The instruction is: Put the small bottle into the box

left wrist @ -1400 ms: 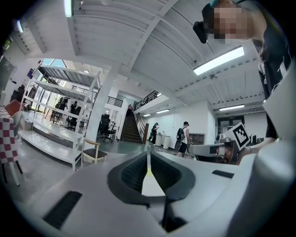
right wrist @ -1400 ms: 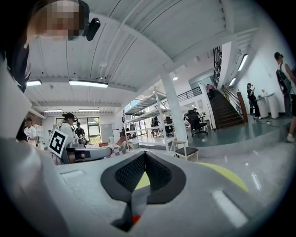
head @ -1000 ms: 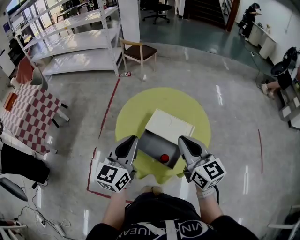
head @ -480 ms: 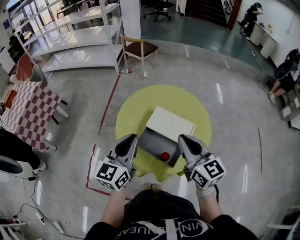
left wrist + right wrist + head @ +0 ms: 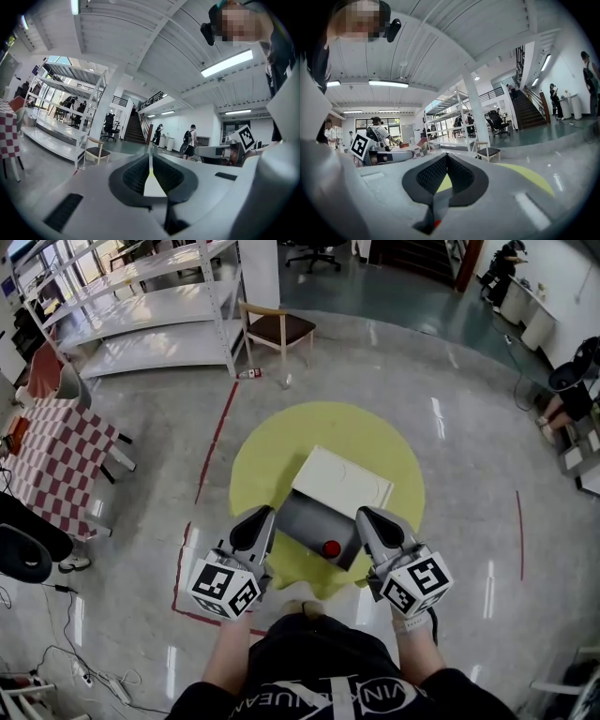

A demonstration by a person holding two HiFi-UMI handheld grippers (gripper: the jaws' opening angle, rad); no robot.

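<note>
An open box (image 5: 302,517) with a grey inside and a white lid (image 5: 342,481) folded back stands on the round yellow mat (image 5: 281,442). A small red-topped thing, apparently the small bottle (image 5: 331,548), lies inside the box near its front right corner. My left gripper (image 5: 263,515) hovers at the box's left side and my right gripper (image 5: 367,517) at its right side. In both gripper views the jaws meet, left gripper (image 5: 150,153) and right gripper (image 5: 446,156), with nothing between them. Both point level over the floor, away from the box.
A wooden chair (image 5: 278,331) and metal shelves (image 5: 141,306) stand at the back, with a bottle (image 5: 249,374) lying on the floor by them. A checkered table (image 5: 56,465) is at the left. Red tape lines (image 5: 214,442) mark the floor. People sit at the right edge.
Both grippers stay shut and almost still beside the box. The head view has tipped slightly. A person at the far left has shifted.
</note>
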